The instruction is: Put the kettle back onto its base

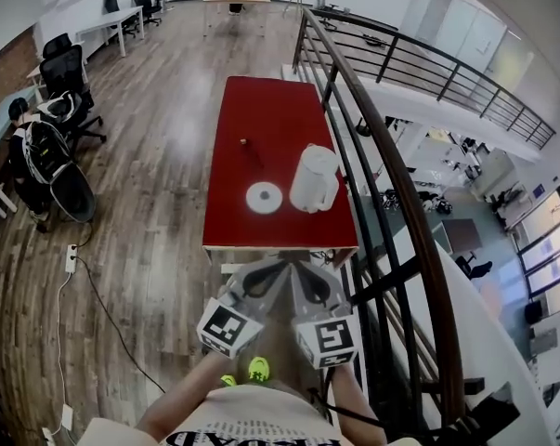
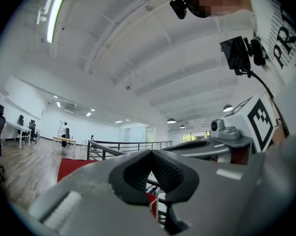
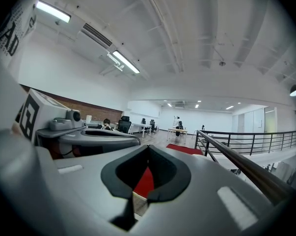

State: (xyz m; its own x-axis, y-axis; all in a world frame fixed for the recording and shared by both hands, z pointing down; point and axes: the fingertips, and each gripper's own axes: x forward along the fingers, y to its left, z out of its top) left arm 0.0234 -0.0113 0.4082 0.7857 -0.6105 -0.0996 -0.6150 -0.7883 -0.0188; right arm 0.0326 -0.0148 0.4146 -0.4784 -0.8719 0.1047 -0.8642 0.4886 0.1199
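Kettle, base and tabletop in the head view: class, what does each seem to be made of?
Kettle: probably white plastic, matt and evenly coloured. Base: likely pale plastic, a flat disc with darker centre. Tabletop: smooth red, painted or laminate; cannot tell which.

My left tool (image 2: 151, 154), right tool (image 3: 148, 149): matt grey plastic shells, black ribbed rubber pads (image 2: 170, 173). Kettle (image 1: 314, 177), base (image 1: 264, 197): smooth white plastic. Worktop (image 1: 261, 119): smooth red, matt. Floor (image 1: 159, 147): wood planks, slight sheen. Railing (image 1: 397, 179): dark metal.

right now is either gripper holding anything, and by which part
Nothing is held: left gripper and right gripper are shut and empty; the kettle stands on the table.
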